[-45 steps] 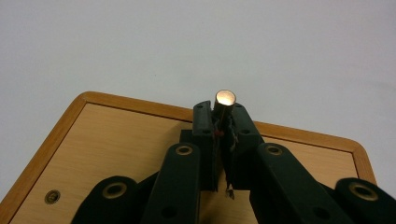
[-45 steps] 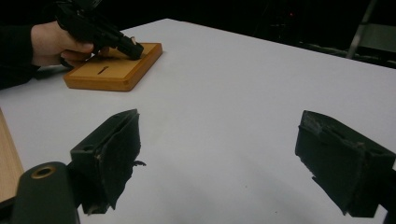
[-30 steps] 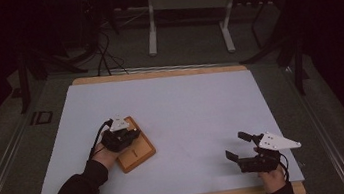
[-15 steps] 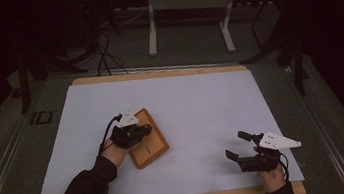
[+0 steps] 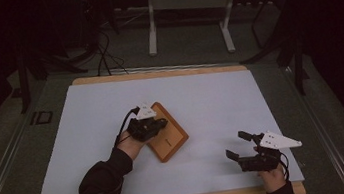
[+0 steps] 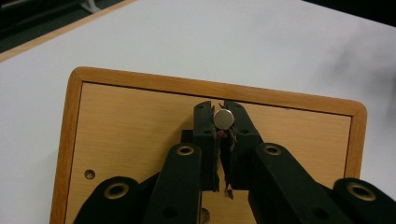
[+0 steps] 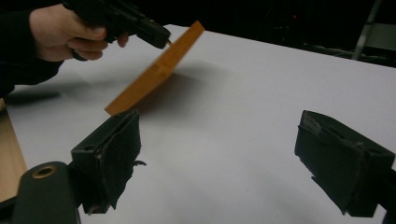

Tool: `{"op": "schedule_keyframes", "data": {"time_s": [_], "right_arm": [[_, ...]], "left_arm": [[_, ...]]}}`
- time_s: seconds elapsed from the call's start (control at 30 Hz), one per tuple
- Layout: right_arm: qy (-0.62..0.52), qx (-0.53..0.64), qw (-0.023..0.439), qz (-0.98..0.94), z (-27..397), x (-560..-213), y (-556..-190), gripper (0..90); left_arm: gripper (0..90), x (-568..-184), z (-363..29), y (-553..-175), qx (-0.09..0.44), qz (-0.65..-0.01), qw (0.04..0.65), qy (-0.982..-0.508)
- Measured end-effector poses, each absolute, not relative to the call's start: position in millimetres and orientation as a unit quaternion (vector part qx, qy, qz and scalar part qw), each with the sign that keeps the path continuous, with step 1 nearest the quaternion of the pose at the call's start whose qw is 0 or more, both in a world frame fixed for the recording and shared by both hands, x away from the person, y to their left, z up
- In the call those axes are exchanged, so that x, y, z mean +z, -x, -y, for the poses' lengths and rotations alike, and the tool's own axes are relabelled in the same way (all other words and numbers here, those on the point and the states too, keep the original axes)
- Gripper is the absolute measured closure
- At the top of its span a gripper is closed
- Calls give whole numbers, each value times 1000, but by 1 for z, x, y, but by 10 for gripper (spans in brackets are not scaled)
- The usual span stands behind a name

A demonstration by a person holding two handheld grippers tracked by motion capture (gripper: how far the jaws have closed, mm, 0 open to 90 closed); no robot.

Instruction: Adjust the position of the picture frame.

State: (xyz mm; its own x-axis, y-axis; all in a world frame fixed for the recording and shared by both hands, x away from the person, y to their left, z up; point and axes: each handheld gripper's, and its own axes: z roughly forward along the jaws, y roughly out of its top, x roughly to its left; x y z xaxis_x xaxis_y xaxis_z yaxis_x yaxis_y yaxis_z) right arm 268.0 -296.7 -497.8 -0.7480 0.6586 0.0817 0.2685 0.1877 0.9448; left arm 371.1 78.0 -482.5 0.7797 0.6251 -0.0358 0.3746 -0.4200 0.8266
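Wooden rectangular board (image 5: 169,136) with raised rim hangs tilted above the white desk's middle, pinched at one edge by the left gripper (image 5: 156,125), well apart from the spread-jawed right gripper (image 5: 239,144) near the front right corner.

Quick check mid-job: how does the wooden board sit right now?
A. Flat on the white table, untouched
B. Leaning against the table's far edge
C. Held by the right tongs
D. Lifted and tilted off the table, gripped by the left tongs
D: in the right gripper view the wooden board hangs tilted above the white table with a shadow under it, the left tongs shut on its upper edge; the right tongs stand open, apart from it.
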Motion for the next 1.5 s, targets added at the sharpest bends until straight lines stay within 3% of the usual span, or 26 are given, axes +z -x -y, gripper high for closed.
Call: {"op": "schedule_keyframes", "data": {"time_s": [0.7,1.5], "right_arm": [[-308,561,171,-749,298,-498,-268,139],[-308,561,169,-749,297,-498,-268,139]], "left_arm": [[855,-505,-15,-412,145,-303,401,-852],[851,-521,-4,-422,127,-305,395,-857]]}}
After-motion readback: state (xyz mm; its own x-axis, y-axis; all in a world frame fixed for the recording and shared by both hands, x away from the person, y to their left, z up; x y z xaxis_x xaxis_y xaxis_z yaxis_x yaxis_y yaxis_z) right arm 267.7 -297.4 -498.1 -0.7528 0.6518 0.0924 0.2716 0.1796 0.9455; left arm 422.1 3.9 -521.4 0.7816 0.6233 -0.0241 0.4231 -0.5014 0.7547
